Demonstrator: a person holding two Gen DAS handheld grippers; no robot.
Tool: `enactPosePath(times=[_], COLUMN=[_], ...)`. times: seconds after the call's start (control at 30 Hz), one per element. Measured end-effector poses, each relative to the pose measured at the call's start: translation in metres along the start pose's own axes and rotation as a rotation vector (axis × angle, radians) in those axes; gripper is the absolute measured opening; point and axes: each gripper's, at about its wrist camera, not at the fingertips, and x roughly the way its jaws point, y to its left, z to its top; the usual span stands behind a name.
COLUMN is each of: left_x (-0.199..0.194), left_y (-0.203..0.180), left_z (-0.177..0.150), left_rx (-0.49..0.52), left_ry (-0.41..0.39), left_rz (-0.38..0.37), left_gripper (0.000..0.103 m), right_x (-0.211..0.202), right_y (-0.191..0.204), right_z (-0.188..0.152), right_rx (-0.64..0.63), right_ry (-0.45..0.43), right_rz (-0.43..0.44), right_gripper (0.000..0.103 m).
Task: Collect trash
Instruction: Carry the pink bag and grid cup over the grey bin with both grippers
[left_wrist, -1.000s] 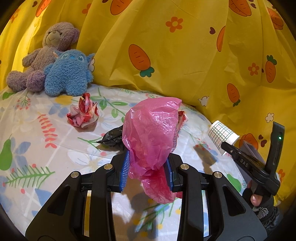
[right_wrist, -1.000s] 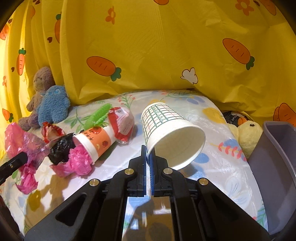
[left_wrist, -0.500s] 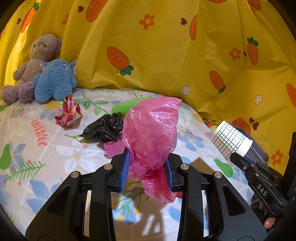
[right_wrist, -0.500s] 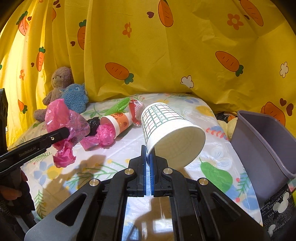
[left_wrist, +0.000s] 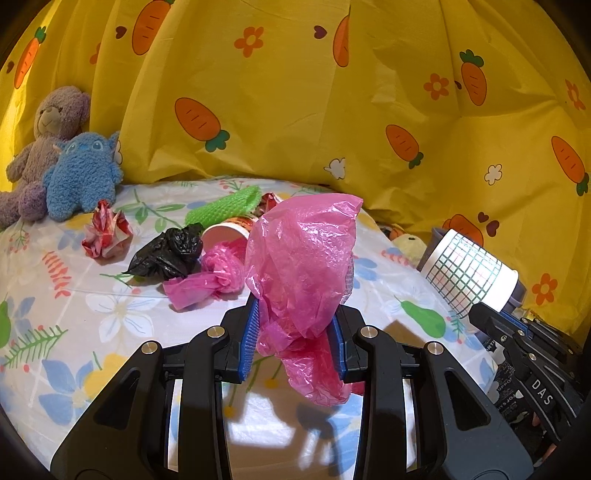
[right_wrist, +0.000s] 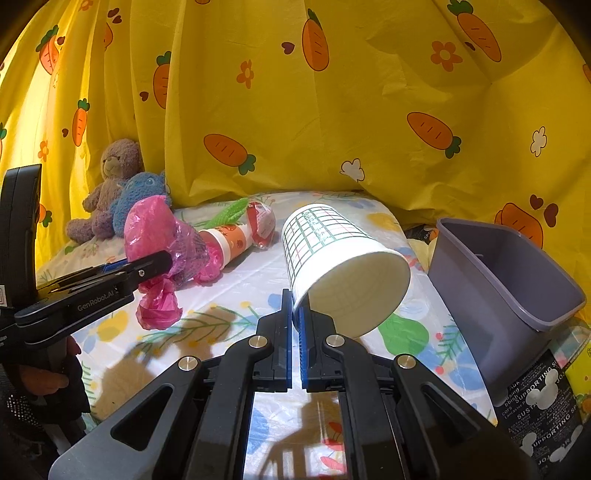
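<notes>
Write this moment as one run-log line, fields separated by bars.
left gripper: shut on crumpled pink plastic bag | right gripper: shut on checked white paper cup rim | grey plastic bin: right of cup

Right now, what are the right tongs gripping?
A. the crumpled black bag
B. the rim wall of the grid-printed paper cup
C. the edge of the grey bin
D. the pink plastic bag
B: the right tongs are pinched shut on the rim wall of the grid-printed paper cup, held tilted above the bedsheet; the pink plastic bag is in the left tongs, and the grey bin stands apart.
</notes>
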Motion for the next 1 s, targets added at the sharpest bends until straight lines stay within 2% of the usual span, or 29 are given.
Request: enactPosePath(times=[0.37,1.0], left_x=[0.008,0.024], left_y=[-0.020,-0.046], left_z=[0.004,0.013], left_rx=[0.044,0.088], left_ry=[0.006,0.012], left_rz=[-0.024,-0.031], left_gripper=[0.032,0.032], right_x=[-0.010,-0.010], right_y=[-0.009,-0.021], right_z=[-0.001,0.003], right_rx=[0.016,0.041], right_ry=[-0.017,-0.030], right_rz=[-0.030,-0.033], right_gripper=[0.004,0.004])
